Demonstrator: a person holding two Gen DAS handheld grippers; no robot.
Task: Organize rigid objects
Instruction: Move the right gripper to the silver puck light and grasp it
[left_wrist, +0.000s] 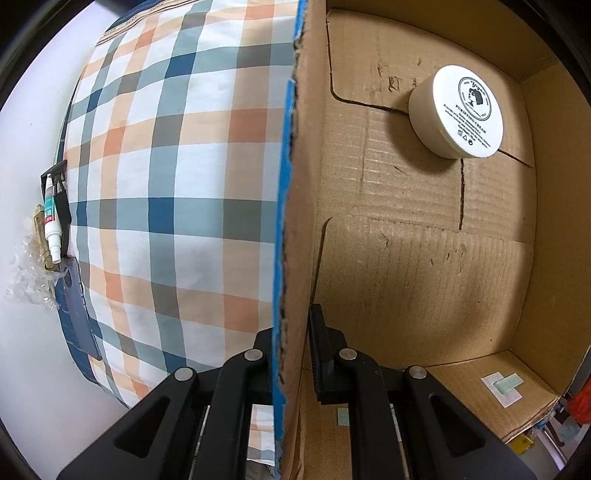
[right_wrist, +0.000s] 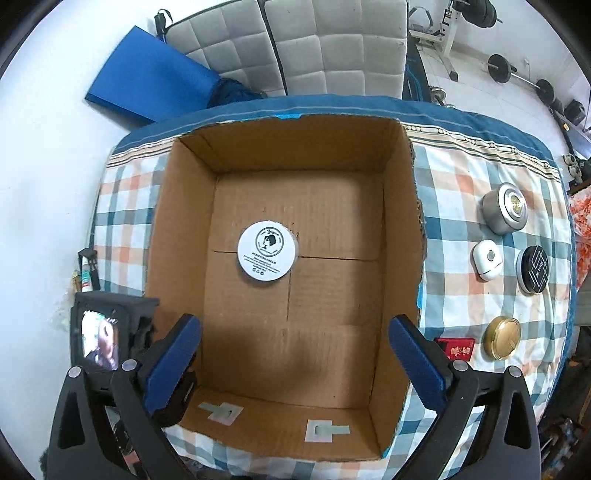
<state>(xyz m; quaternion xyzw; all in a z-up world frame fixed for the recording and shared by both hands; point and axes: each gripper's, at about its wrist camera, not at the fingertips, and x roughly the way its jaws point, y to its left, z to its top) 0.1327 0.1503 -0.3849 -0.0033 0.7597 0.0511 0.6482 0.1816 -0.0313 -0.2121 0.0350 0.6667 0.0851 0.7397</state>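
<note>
A: What did we see at the grippers?

B: Our left gripper (left_wrist: 291, 354) was clamped on the side wall of the cardboard box (left_wrist: 295, 221), pointing straight down. Our right gripper (right_wrist: 295, 365) hung above the box (right_wrist: 295, 314) with its blue-padded jaws spread wide and nothing between them.

A: And the jar?

B: A round white cream jar (right_wrist: 267, 254) sat upright on the corrugated floor, near the centre seam, printed lid facing up. It was a squat cylinder with no long axis.

A: Beyond the box?

B: On the checked cloth (right_wrist: 461, 280) to the right lay a silver round tin (right_wrist: 504, 208), a white case (right_wrist: 487, 258), a black round compact (right_wrist: 533, 269), a gold round compact (right_wrist: 502, 338) and a red box (right_wrist: 456, 347).
</note>
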